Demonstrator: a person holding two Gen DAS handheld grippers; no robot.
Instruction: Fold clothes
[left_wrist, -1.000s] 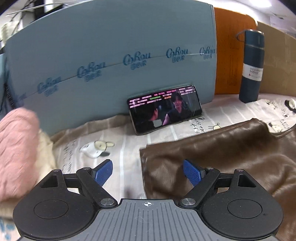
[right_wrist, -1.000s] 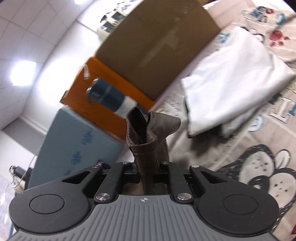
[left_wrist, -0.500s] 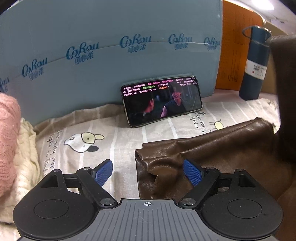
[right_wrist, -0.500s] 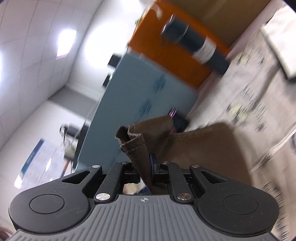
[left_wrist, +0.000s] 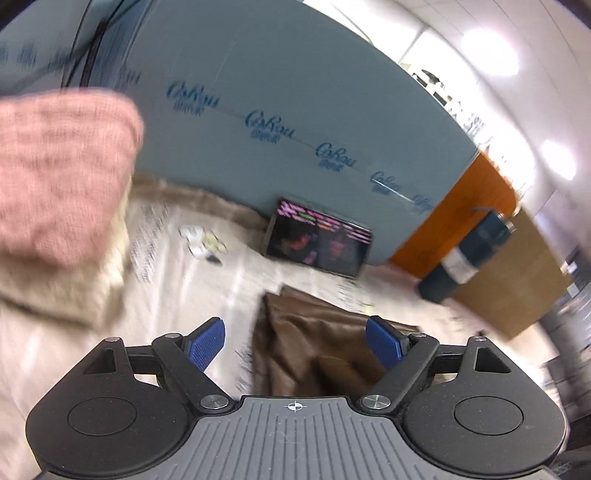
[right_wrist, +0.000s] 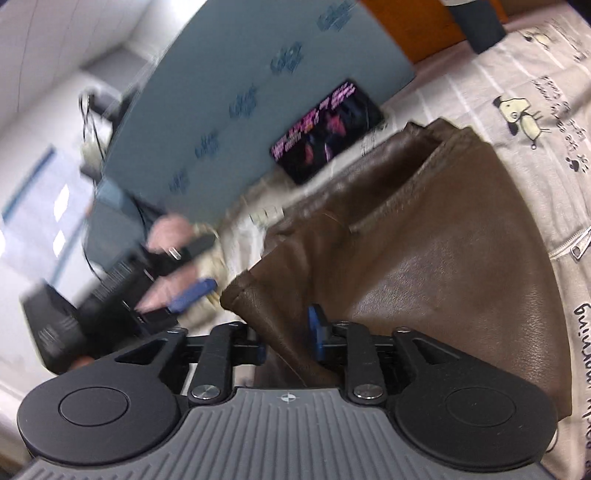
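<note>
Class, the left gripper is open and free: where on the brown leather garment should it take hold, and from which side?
Probably the near-left corner of the brown leather garment, coming in from the left over the printed sheet. That edge lies flat and exposed between the open left gripper fingers, while the right gripper already pinches a bunched fold on the other side.

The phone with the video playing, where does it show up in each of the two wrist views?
Left wrist: the phone sits right of centre, propped against the blue board, beyond the brown garment.
Right wrist: the phone is above centre, tilted, beyond the garment.
Shared landmark: the blue board.
</note>
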